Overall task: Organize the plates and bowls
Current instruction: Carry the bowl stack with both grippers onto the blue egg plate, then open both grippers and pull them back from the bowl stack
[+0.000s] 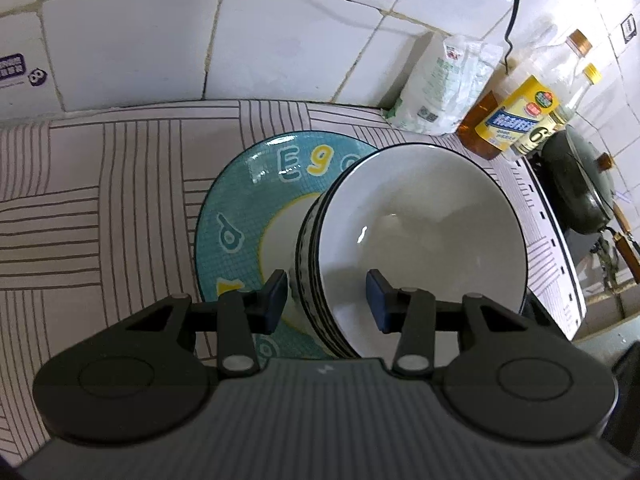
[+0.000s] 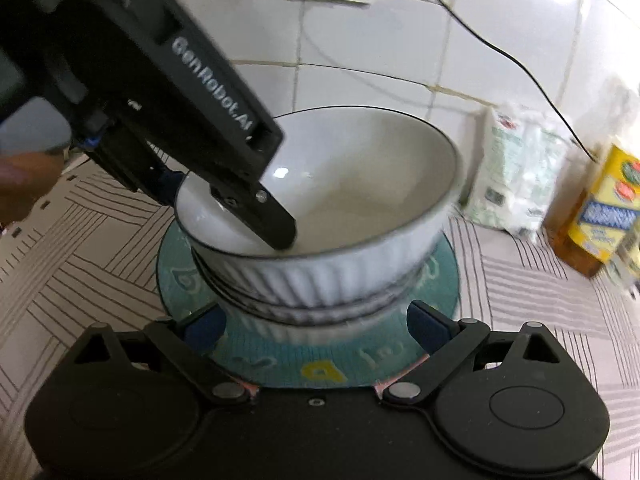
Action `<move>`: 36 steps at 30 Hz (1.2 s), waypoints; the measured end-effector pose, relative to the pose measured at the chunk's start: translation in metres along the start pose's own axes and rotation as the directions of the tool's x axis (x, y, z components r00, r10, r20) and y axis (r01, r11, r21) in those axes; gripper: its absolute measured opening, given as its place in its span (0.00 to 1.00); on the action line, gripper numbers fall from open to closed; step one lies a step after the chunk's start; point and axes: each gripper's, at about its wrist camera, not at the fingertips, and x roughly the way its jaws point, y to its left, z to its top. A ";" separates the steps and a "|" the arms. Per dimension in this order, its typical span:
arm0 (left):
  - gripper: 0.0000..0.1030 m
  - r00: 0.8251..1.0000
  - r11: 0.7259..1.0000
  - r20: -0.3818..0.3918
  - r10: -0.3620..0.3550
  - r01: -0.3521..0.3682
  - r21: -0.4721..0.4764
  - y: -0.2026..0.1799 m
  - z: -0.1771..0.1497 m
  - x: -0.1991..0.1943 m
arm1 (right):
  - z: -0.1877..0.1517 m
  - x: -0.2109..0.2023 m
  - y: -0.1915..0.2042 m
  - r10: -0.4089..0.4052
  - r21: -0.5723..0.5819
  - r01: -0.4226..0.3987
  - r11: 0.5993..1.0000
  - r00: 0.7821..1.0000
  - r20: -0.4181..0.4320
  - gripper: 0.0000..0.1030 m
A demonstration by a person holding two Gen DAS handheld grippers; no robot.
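A stack of white ribbed bowls [image 2: 320, 314] stands on a teal plate [image 1: 240, 200] with letters, on the striped counter. The top bowl [image 1: 420, 220] is white inside with a dark rim. My left gripper [image 1: 326, 300] straddles its near wall, one pad inside and one outside, shut on it. In the right wrist view the top bowl [image 2: 360, 184] shows more of its wall than the bowls under it, and the left gripper [image 2: 224, 210] reaches in from the upper left. My right gripper [image 2: 316, 328] stands open low over the plate [image 2: 180, 280], its pads either side of the stack's base.
A white bag [image 1: 436, 84] and oil bottles [image 1: 520, 112] stand against the tiled wall at the back right. A lidded dark pan [image 1: 580, 184] sits on the stove beyond the counter's right edge. A black cable [image 1: 514, 20] hangs down the wall. A hand [image 2: 20, 176] shows at the left.
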 end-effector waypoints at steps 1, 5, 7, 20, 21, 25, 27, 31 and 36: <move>0.41 1.000 1.000 0.006 0.014 -0.014 0.000 -0.001 -0.001 -0.002 | -0.001 -0.004 -0.001 0.006 0.019 -0.006 1.000 1.000 0.005 0.96; 0.47 0.999 0.999 0.020 0.048 -0.048 0.002 -0.006 -0.003 -0.009 | -0.004 -0.022 -0.006 0.012 0.059 -0.012 0.998 1.000 0.000 0.96; 0.48 0.998 0.998 0.035 0.060 -0.060 -0.001 -0.008 -0.003 -0.015 | -0.003 -0.030 -0.010 0.009 0.063 -0.009 0.998 1.000 0.007 0.96; 0.56 0.980 0.990 0.140 0.141 -0.137 -0.037 -0.027 -0.013 -0.087 | 0.011 -0.072 -0.040 0.054 0.178 -0.053 0.983 0.998 -0.006 0.96; 0.56 0.979 0.989 0.145 0.145 -0.139 -0.049 -0.028 -0.014 -0.092 | 0.011 -0.075 -0.047 0.055 0.184 -0.053 0.982 0.998 -0.005 0.96; 0.58 0.969 0.983 0.175 0.176 -0.162 -0.089 -0.038 -0.015 -0.114 | 0.015 -0.086 -0.072 0.045 0.210 -0.044 0.977 0.999 0.002 0.96; 0.59 0.961 0.978 0.192 0.200 -0.184 -0.099 -0.046 -0.016 -0.126 | 0.021 -0.090 -0.081 0.032 0.223 -0.032 0.974 0.999 0.004 0.96; 0.63 0.945 0.971 0.230 0.233 -0.214 -0.106 -0.065 -0.018 -0.149 | 0.030 -0.105 -0.098 0.009 0.205 -0.012 0.979 1.000 0.018 0.96; 0.67 0.924 0.959 0.259 0.281 -0.264 -0.102 -0.089 -0.032 -0.168 | 0.038 -0.129 -0.108 -0.019 0.143 0.015 0.990 0.999 0.030 0.96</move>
